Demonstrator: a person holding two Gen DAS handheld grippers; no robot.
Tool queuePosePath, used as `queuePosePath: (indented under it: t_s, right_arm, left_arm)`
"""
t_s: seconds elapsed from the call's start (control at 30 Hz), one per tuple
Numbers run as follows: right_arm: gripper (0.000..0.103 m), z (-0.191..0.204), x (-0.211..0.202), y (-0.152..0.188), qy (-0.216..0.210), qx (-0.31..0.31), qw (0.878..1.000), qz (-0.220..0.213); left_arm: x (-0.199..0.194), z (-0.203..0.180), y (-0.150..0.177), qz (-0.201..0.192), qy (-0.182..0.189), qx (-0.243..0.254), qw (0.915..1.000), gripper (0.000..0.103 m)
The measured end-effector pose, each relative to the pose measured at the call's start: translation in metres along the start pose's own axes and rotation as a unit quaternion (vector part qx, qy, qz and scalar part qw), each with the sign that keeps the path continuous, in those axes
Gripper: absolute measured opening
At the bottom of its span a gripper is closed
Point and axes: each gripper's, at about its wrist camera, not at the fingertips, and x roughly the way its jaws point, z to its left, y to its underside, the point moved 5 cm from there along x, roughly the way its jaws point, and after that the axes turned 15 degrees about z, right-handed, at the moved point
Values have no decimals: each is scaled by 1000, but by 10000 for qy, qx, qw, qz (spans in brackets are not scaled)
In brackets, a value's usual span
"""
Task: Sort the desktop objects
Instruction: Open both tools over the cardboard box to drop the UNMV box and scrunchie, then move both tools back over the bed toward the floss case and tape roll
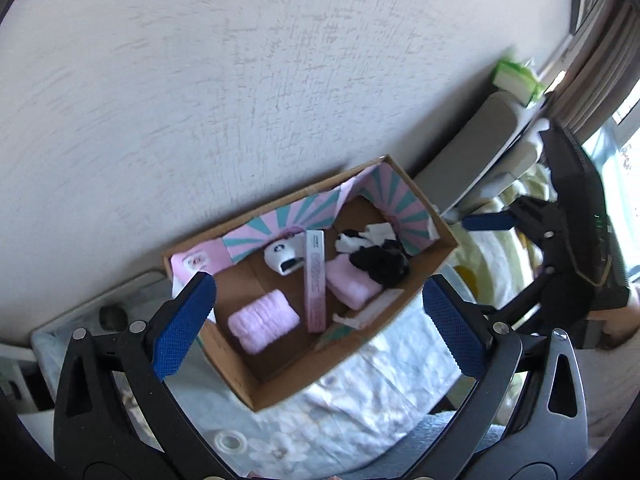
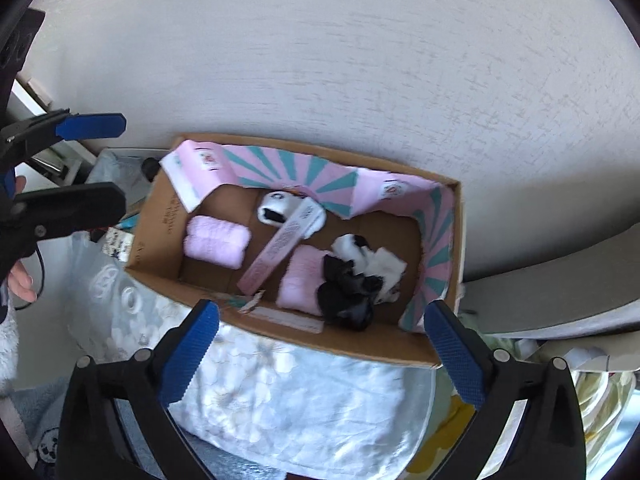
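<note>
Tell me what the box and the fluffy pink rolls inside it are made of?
The box looks like plain brown cardboard: matte, with raw cut edges and fold lines, and printed pink-and-teal paper lining its walls. The pink rolls look like soft fuzzy fabric, maybe fleece or plush socks or small towels; their surface is fluffy and ribbed, but the exact cloth can't be told.

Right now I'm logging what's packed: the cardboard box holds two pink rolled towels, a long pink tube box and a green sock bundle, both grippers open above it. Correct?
Not quite: the sock bundle is black, not green, as the right wrist view shows. The rest stands: two pink towels and the tube box lie in the cardboard box, with the left gripper and right gripper open above.
</note>
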Motion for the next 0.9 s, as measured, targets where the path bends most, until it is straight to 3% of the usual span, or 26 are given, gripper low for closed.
queuePosePath:
  t_s: [0.2,0.3,0.4,0.47,0.7,0.8,0.9]
  right_arm:
    - [102,25,-13,8,-644,106,9976,-250]
    - [102,42,-19,10,-640,-35,9973,-354]
    - [102,70,-13,10,-364,-443,9982,-189]
    - [102,93,-5,12,-265,-838,9961,48]
    - [103,144,-7,13,-715,-1191,9902,-157]
    - [102,168,7,15,-531,-1467,9877,141]
    - [102,185,8,20,-439,-1662,9851,45]
  left_arm:
    - [-33,31,32,-29,-241,-319,9992,103]
    - [-55,59,53,-127,-466,-629,9969,103]
    - [-72,79,72,-289,-733,-810,9936,103]
    - [-81,90,88,-383,-724,-916,9924,103]
    - [-92,122,139,-320,-776,-1535,9846,103]
    - [-98,130,157,-422,-593,-1768,9816,103]
    - [-104,144,180,-465,-809,-2045,9744,103]
